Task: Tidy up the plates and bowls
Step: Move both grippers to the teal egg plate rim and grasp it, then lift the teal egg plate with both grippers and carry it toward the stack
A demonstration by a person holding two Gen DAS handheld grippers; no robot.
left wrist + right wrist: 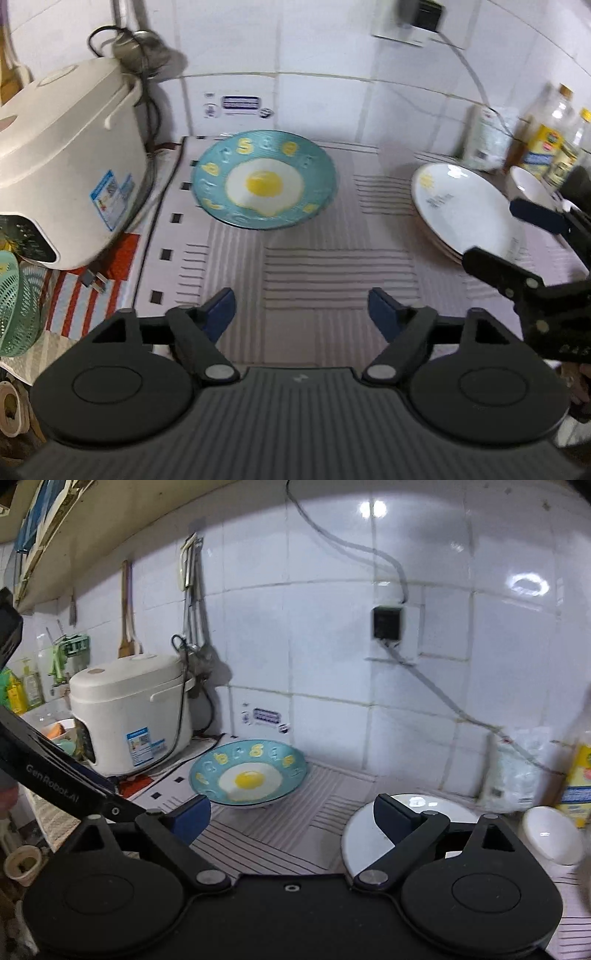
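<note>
Left-wrist view: my left gripper [301, 314] hangs over the striped mat [332, 266] with its jaws spread wide and nothing between them. My right gripper [506, 236] reaches in from the right edge, its jaws also spread and empty, one finger lying across the near rim of the stack of white plates [461, 206]; I cannot tell whether it touches. Right-wrist view: the same stack sits just past the right finger, which suggests I am lining up on it. Farther back, the blue plate with a fried-egg picture [264, 179] lies flat by itself in the middle of the worktop, well apart from the white stack. A small white bowl [550, 834] rests beside the stack on the right, near the bottles [550, 136]. A rice cooker [70, 162] fills the left side against the tiled wall [332, 646]. Nothing is sorted yet, in my judgement.
</note>
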